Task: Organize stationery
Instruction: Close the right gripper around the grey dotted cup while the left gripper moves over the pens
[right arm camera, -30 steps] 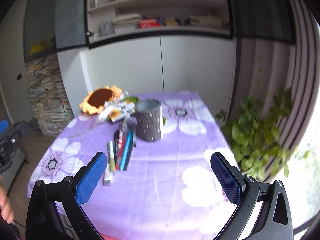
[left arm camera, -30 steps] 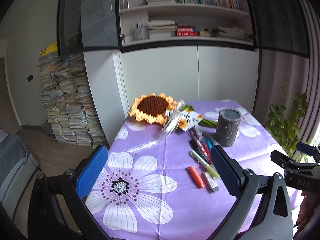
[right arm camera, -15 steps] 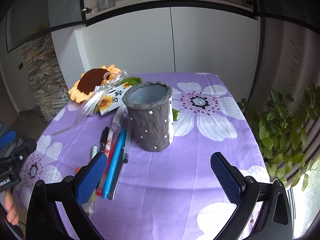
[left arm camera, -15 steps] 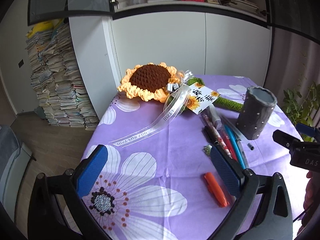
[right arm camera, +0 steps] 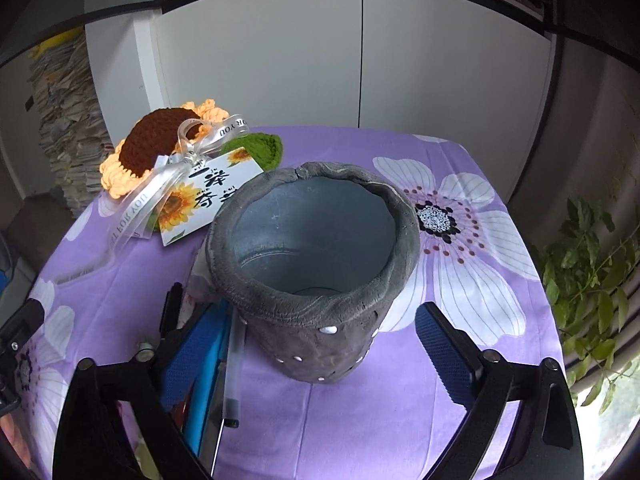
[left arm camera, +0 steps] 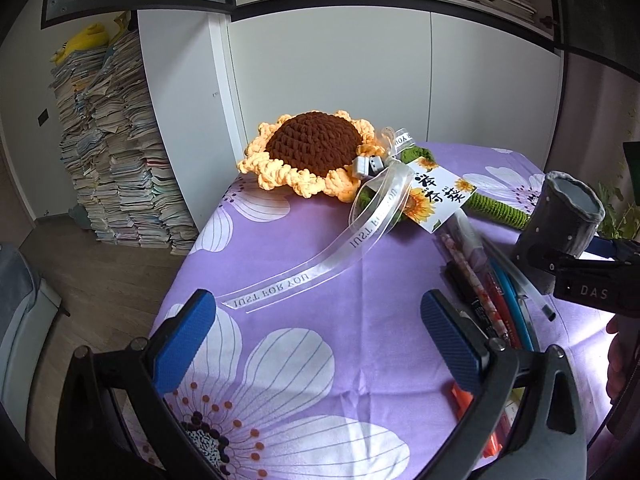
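Observation:
A grey pen holder (right arm camera: 312, 276) with white dots stands upright and empty on the purple flowered tablecloth (right arm camera: 480, 320). My right gripper (right arm camera: 312, 344) is open, with one blue pad on each side of the holder's lower wall, apart from it. Several pens (right arm camera: 216, 364) lie in a row left of the holder. In the left wrist view the holder (left arm camera: 560, 232) is at the far right and the pens (left arm camera: 484, 292) lie beside it. My left gripper (left arm camera: 316, 344) is open and empty above the cloth, with an orange marker (left arm camera: 460, 400) behind its right finger.
A crocheted sunflower (left arm camera: 312, 152) with a ribbon and a card (left arm camera: 436, 196) lies at the table's back. White cabinets stand behind. A stack of books (left arm camera: 112, 152) rises at the left, a plant (right arm camera: 588, 264) at the right.
Both grippers have moved forward and lower over the table. The right gripper has come around the grey holder. Both remain open.

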The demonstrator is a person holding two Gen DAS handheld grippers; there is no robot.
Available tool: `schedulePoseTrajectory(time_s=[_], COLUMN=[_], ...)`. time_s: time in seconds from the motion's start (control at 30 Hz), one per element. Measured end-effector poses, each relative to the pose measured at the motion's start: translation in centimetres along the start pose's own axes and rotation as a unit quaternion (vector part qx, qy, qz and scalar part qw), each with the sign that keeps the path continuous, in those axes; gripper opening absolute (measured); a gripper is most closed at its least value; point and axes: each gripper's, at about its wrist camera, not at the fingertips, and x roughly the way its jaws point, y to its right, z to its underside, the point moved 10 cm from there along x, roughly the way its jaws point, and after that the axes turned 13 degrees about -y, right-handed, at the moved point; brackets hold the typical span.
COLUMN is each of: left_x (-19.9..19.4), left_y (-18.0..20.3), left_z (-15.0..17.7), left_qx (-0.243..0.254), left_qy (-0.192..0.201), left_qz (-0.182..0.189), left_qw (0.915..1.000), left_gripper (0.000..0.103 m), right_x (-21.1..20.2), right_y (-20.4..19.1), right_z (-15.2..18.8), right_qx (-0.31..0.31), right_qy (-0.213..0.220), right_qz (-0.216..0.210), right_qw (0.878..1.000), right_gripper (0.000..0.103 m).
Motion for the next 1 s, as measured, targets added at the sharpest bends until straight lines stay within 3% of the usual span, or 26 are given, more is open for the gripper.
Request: schedulePoseTrajectory(time_s=[0.13,0.2,0.47,0.67,0.83,1.0], left_x=[0.1,0.0,-1.7,-1.9,-1.7,-1.0], left_y=[0.3,0.6,1.6,4.3,7.1,8.7], left_z=[0.1,0.2,0.5,1.1,1.9,2.8], left_qx=[0.004,0.006,0.021,0.031,0.055,0.065], left_qy=[-0.003,-0.004,-0.001,-0.024,-0.037,-0.060], left_qz=[0.002,0.002,0.004,0.030,0.028,0.029], left_qw=[1.0000,1.0000,0.9998,0.9988,0.9974,0.9957], left_gripper=[0.102,0.102,0.102,0.102,0.102,0.102], right_x=[0.5,0.4,-1.7,-3.7,-4.3,-3.8], right_y=[0.5,0.6,1.9,4.1,4.0,3.5], right_z=[-0.4,-0.5,1.0,4.9,6.4,6.0], right_qx=[0.014,0.011,0.011,-0.014,-0.023,-0.038], right_qy=[-0.004,0.000,-0.004,-0.014,-0.006,0.034], right_qz=[-0.009,-0.010,-0.008,0.047,0.033,0.006], right_qw=[1.000,1.000,1.000,0.999,0.999,0.999], right_gripper=[0.090,0.073,0.072,0.072,0.072,0.073])
